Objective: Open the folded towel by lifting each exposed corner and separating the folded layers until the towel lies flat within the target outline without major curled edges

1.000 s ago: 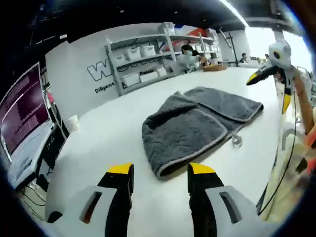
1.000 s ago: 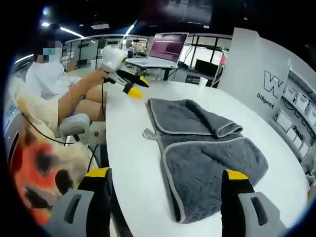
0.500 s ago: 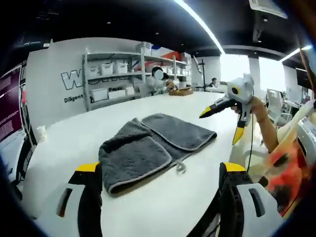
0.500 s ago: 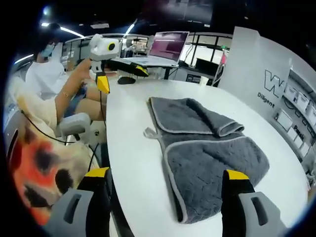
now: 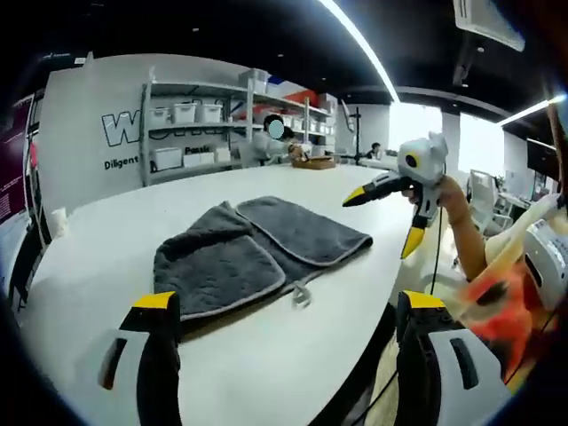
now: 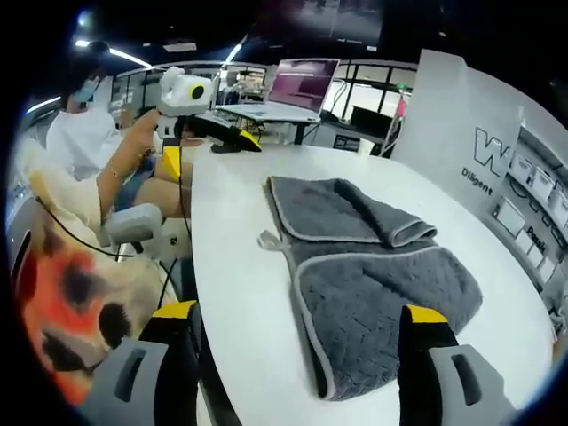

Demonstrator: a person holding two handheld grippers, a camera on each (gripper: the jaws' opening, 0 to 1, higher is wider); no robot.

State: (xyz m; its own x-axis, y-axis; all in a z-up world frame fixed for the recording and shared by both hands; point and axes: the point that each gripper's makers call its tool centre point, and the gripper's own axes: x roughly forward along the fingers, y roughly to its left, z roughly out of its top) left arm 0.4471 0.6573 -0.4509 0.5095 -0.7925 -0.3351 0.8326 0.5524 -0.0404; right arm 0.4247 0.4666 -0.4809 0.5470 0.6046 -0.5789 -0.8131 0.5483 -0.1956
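The grey towel [image 5: 253, 253] lies folded on the white bench [image 5: 293, 355], its hanging loop [image 6: 268, 238] toward the bench edge. Both the left hand-held gripper [image 5: 286, 306] and right hand-held gripper [image 6: 300, 319] hover apart from it, jaws spread and holding nothing. The right gripper view adds a laptop [image 6: 297, 89]; the left gripper view, shelves [image 5: 191, 124].

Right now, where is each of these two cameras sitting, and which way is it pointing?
Left gripper view: rides the left gripper, jaws wide, looking across the white table at the grey towel; the right gripper and holding hand show.
Right gripper view: rides the right gripper, facing the towel from the opposite end; the left gripper shows upper left.
Shared: towel, table, each other's gripper.
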